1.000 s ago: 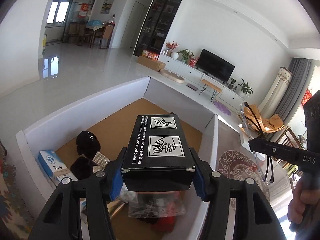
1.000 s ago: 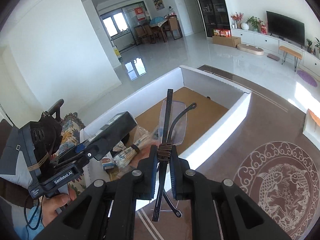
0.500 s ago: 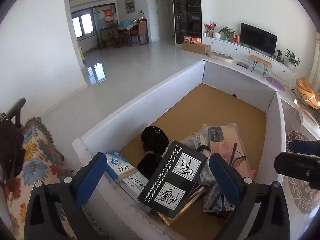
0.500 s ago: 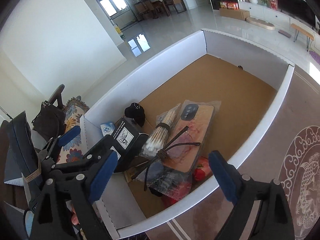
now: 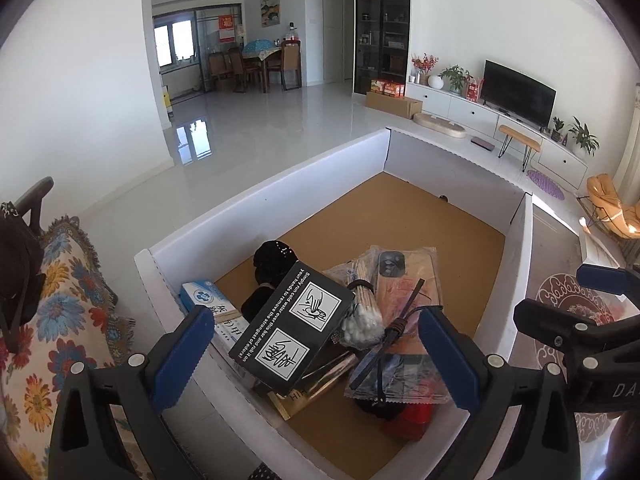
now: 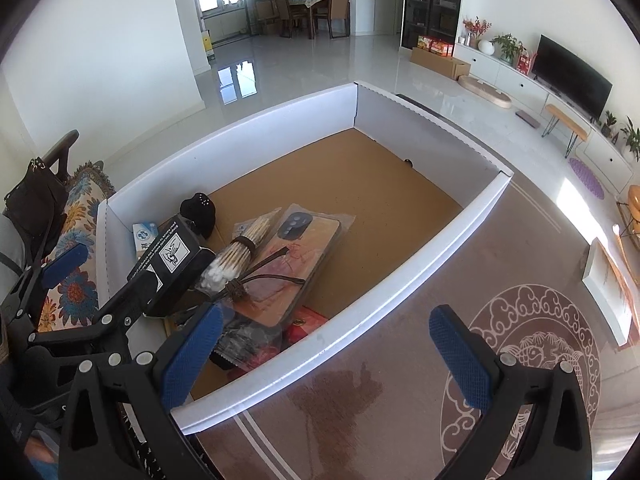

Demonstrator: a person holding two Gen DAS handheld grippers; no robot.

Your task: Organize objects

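Observation:
A white-walled cardboard box [image 5: 280, 184] [image 6: 460, 240] holds a pile at its near end. A black box with white pictograms [image 5: 292, 330] [image 6: 168, 258] lies tilted on the pile. Beside it lie a bundle of cotton swabs [image 5: 362, 312] [image 6: 236, 252], a bagged phone case [image 5: 404, 276] [image 6: 300, 248] and clear glasses with dark arms [image 5: 394, 340] [image 6: 260, 276]. My left gripper [image 5: 316, 354] is open and empty above the near end. My right gripper [image 6: 324, 356] is open and empty over the box's right wall.
A blue-and-white packet [image 5: 208, 300], a black knit item [image 5: 276, 258] and a red object [image 5: 412, 420] also lie in the box. The far half shows bare brown floor [image 6: 360, 184]. A patterned brown rug [image 6: 520, 340] lies right; a floral cushion [image 5: 60, 300] left.
A second ago my left gripper held the black box and my right held the glasses. Both opened and dropped them into the box, then drew back slightly.

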